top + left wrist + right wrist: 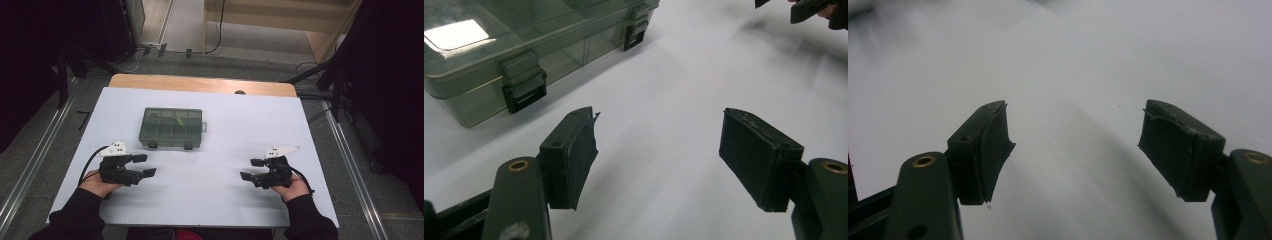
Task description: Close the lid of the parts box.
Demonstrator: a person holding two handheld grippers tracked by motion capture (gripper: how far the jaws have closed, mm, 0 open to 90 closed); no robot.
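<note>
A clear greenish compartment box lies shut on the white table, its two dark latches facing the person. The left gripper view has the box at upper left with a latch close ahead. My left gripper rests on the table at the near left, open, nothing between its pads, just below the box's left corner. My right gripper rests at the near right, open and empty, pointing left. The left gripper and right gripper each show wide-apart jaws over bare table.
The wooden table edge shows beyond the white sheet. Metal rails run along both sides on the floor, with cables and dark stands farther back. The other gripper's tips appear at the top right of the left gripper view.
</note>
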